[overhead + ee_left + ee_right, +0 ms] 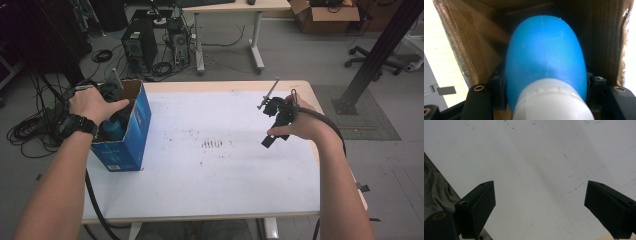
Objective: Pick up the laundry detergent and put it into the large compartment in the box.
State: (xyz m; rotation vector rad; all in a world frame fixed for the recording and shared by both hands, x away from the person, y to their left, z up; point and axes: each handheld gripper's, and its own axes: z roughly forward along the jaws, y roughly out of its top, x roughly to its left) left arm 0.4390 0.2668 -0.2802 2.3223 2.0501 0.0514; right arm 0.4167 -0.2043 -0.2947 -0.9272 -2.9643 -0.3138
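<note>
The person's left hand is reaching down into the open-topped blue cardboard box that is standing near the left edge of the white tabletop, toward its far corner. Inside the box, the left gripper is clamping a smooth blue plastic bottle with a white screw cap, its black jaws pressing on both flanks of the rounded body just below the cap. In the high view a patch of the bottle is showing inside the box, under the hand.

The bottle is looking stiff but glossy, so I am guessing it may slip where the shoulder curves; the hold low on the wider body seems the safer place. Whether it is full or empty I cannot tell. The brown inner walls of the box are sitting close around it, leaving little room, and nothing else is showing beside the bottle in there.

The right gripper is hanging over the bare tabletop near the right edge, jaws spread wide apart with nothing between them.
</note>
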